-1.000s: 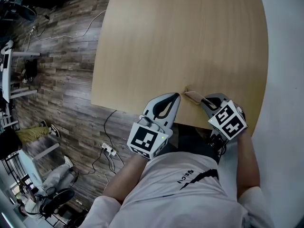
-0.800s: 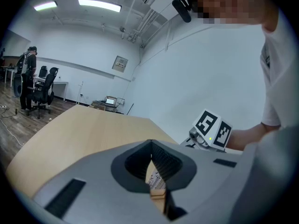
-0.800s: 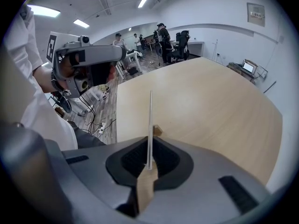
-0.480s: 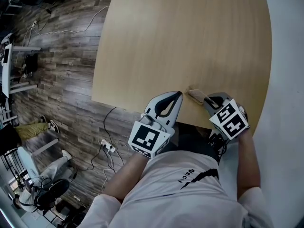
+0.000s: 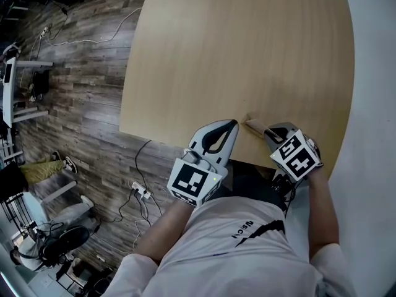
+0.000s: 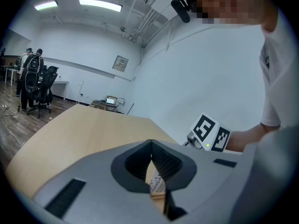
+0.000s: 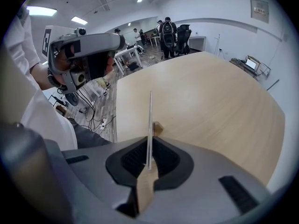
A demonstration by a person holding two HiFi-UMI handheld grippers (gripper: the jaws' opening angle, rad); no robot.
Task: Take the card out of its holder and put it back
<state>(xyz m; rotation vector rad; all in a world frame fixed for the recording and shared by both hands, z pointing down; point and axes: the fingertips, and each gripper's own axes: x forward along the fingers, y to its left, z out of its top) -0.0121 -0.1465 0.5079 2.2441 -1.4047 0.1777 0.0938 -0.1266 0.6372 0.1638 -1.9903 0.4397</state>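
Pinching the card (image 7: 150, 120) by one end, the right gripper (image 7: 149, 161) has its jaws pressed together flat on both faces, so the thin sheet runs straight out ahead of the pads and shows only its edge. That looks deliberate: a grip on the faces keeps the card stiff and square to the slot.

The small wooden holder (image 7: 158, 128) sits right against the line of the card, close to the edge of the table (image 5: 247, 42) nearest the person. From the head view the card bridges the short gap between holder and right jaws. Whether its far end is seated in the slot or just clear of it, I can't tell from here.

Over on the other side, the left gripper (image 5: 232, 125) has its jaws together with nothing between them. Its tip rests low just beside the holder, on the holder's left, not touching. My read is that it waits there as a stop, ready to pin the block if it moves with the card.

The thing to watch is that light holder tipping or sliding off the near edge, so a straight move along the slot seems the safe call.
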